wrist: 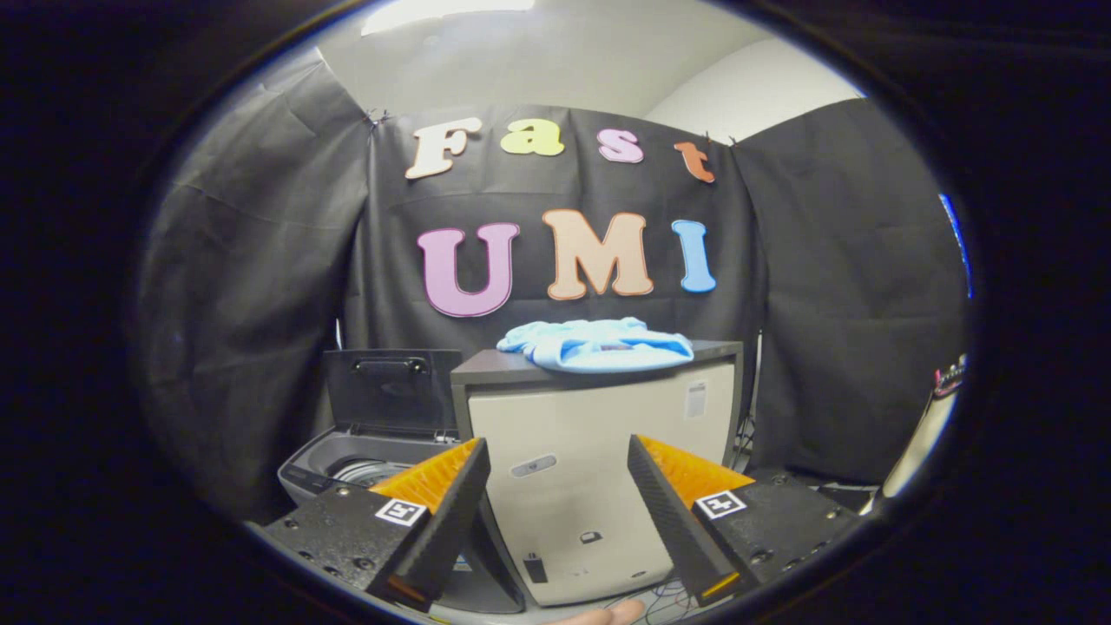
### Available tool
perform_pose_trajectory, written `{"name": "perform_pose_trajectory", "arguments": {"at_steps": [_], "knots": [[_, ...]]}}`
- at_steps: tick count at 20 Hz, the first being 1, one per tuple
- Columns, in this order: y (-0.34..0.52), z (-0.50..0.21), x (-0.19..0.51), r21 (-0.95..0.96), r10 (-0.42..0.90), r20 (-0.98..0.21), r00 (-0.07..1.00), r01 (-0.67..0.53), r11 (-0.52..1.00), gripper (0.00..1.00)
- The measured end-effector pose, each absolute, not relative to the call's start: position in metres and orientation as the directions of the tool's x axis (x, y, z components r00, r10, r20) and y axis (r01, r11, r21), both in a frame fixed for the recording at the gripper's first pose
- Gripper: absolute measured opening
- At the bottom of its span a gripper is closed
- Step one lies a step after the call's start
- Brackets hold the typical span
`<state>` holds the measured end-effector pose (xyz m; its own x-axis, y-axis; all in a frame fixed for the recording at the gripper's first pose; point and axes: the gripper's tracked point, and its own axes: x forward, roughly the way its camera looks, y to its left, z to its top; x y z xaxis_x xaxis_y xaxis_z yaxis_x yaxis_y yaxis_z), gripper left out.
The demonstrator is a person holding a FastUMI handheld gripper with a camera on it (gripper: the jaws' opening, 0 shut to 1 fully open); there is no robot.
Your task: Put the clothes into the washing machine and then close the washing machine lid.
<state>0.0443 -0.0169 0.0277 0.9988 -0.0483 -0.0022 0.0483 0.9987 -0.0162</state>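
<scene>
The gripper is held wide apart, empty. Crumpled, soft light-blue clothes are seen beyond the fingers atop a boxy cabinet; the lid-up washing machine lies beyond the left finger.

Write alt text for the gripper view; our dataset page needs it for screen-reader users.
The open gripper holds nothing and faces a beige cabinet with light blue clothes on top. Beside the cabinet, a small grey washing machine stands with its lid raised.
</scene>
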Motion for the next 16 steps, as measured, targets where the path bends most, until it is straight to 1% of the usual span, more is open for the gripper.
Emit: {"name": "perform_pose_trajectory", "arguments": {"at_steps": [2,3,6,10,11,13,14,16], "knots": [[-0.020,0.029,0.053,-0.063,-0.042,-0.035,0.999,0.040,0.997,0.97],[-0.019,0.034,0.060,-0.066,-0.034,-0.032,0.999,0.032,0.997,0.97],[-0.021,0.055,0.086,0.016,-0.029,0.005,1.000,0.028,0.999,0.97],[-0.032,0.098,0.123,0.004,-0.031,0.061,0.998,0.031,1.000,0.96],[-0.034,0.106,0.134,0.015,-0.032,0.052,0.998,0.031,0.999,0.96],[-0.043,0.111,0.155,0.058,-0.061,-0.023,0.998,0.063,0.996,0.96],[-0.051,0.120,0.167,0.053,-0.088,-0.039,0.995,0.090,0.995,0.96],[-0.056,0.143,0.194,0.022,-0.095,-0.049,0.994,0.096,0.995,0.96]]}}
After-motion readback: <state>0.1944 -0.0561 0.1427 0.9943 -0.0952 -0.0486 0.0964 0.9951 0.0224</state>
